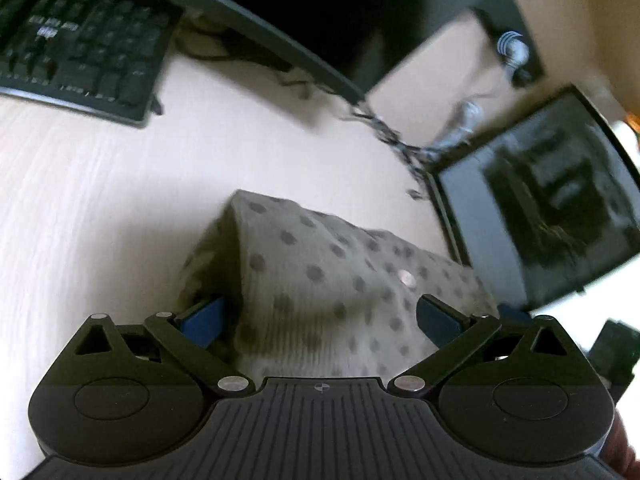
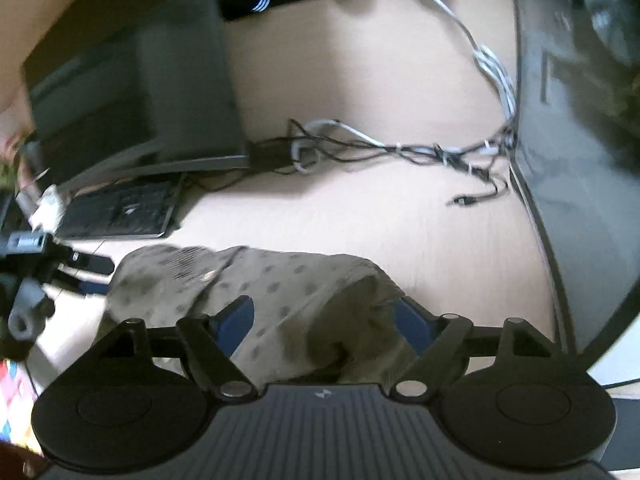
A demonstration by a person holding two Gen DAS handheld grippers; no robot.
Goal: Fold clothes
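Note:
A beige garment with grey polka dots (image 1: 320, 272) lies bunched on the light wooden desk (image 1: 100, 200). My left gripper (image 1: 320, 316) has its blue fingers (image 1: 204, 320) spread wide, with the cloth heaped between them. The same garment (image 2: 280, 292) shows in the right wrist view. My right gripper (image 2: 324, 320) is also open, its blue fingers (image 2: 236, 320) on either side of a raised fold. The left gripper (image 2: 60, 268) shows at the garment's far left end in the right wrist view.
A black keyboard (image 1: 76, 40) lies at the back left. A dark monitor (image 1: 552, 200) stands at the right, and another screen (image 2: 132, 92) stands behind. Tangled cables (image 2: 380, 148) run across the desk.

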